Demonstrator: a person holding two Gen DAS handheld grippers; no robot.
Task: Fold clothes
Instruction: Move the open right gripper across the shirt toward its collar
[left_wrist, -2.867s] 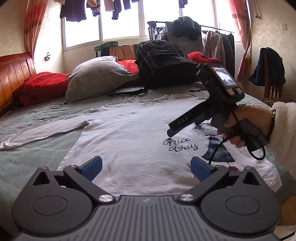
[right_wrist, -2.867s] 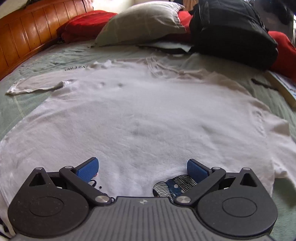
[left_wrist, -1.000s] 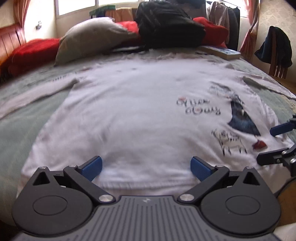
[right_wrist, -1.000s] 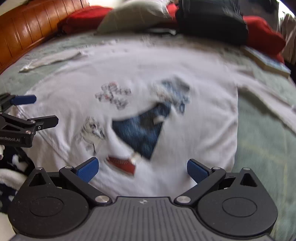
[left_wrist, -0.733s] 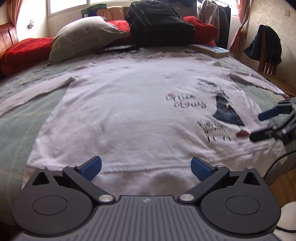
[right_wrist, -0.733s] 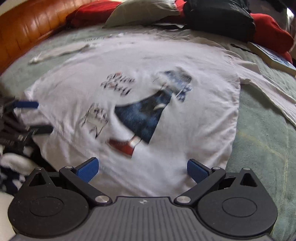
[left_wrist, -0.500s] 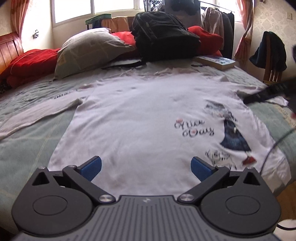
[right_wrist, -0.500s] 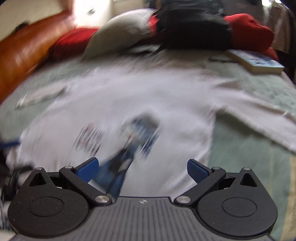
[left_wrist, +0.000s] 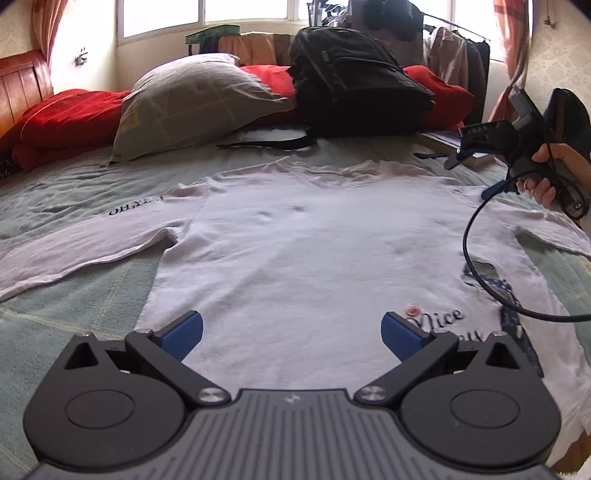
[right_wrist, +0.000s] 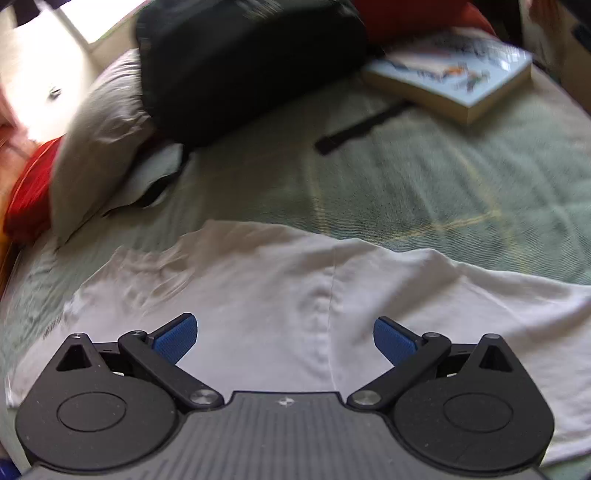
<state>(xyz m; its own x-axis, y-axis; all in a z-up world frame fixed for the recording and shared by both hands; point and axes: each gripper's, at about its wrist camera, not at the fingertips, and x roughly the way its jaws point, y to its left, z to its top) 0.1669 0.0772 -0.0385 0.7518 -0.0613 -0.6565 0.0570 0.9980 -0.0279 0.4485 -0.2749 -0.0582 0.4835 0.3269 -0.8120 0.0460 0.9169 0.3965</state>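
Shirt (left_wrist: 314, 258) lies flat and unfolded on the bed (left_wrist: 74, 325), long axis 6-to-12 from the left gripper (left_wrist: 291, 332) at its hem, while the right gripper (right_wrist: 284, 338) hovers nearer the 3 o'clock shoulder seam (right_wrist: 332, 314); both stand spread, pinching nothing.

The white shirt (left_wrist: 314, 258) loses its near hem behind the left tool (left_wrist: 291, 332), and its left sleeve (left_wrist: 74, 247) runs off the picture's left edge. The printed figure (left_wrist: 495, 291) near "Nice" is partly covered by a black cable (left_wrist: 476, 273). In the right wrist view, the backpack (right_wrist: 251, 59) and book (right_wrist: 454, 77) are motion-blurred.
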